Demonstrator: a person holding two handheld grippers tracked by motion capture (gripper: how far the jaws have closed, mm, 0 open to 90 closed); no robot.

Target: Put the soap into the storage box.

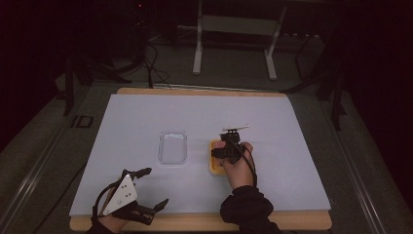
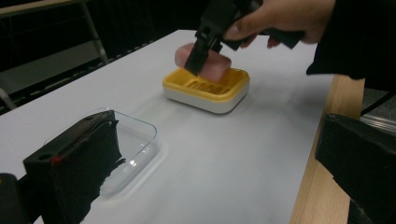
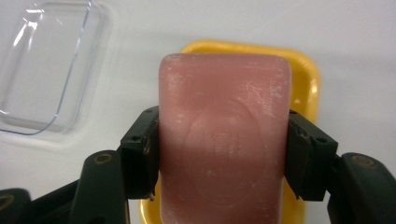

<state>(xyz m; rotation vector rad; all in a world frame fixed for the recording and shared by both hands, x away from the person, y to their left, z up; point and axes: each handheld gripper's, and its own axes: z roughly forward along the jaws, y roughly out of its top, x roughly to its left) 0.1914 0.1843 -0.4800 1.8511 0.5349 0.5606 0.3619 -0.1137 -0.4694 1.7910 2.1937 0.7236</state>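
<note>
On the left, my left gripper (image 1: pixel 146 190) rests at the near table edge w/ its jaws spread wide and nothing between them; I keep it parked there, out of the way.

Just beyond its fingertips, a bit to the right, lies the clear plastic lid (image 1: pixel 173 147), flat on the sheet. In the left gripper view this clear plastic lid (image 2: pixel 133 144) sits partly behind my own left jaw.

Further right, my right gripper (image 3: pixel 219 154) is clamped on the pink soap bar (image 3: pixel 223 140), one pad on each long side, approx. at mid-length. The bar is between the fingers and right over the yellow soap dish (image 3: pixel 306 88); from the left gripper view the soap bar (image 2: pixel 212 58) looks tilted, its low end in or just above the dish (image 2: pixel 208 88), I cannot tell if it touches.

I judge the step is moving the soap in or out of the dish. To do it well: keep the squeeze steady but not hard, because soap is slippery and dents; keep the bar level, centred over the ribbed tray, move slow and straight vertical so that the dish does not drag along.

The surface is a pale sheet (image 1: pixel 146 117) over a wooden table (image 1: pixel 204 222), smooth, so the dish may slide. The room around is dark; a grey metal frame (image 1: pixel 234 44) stands behind the table.
</note>
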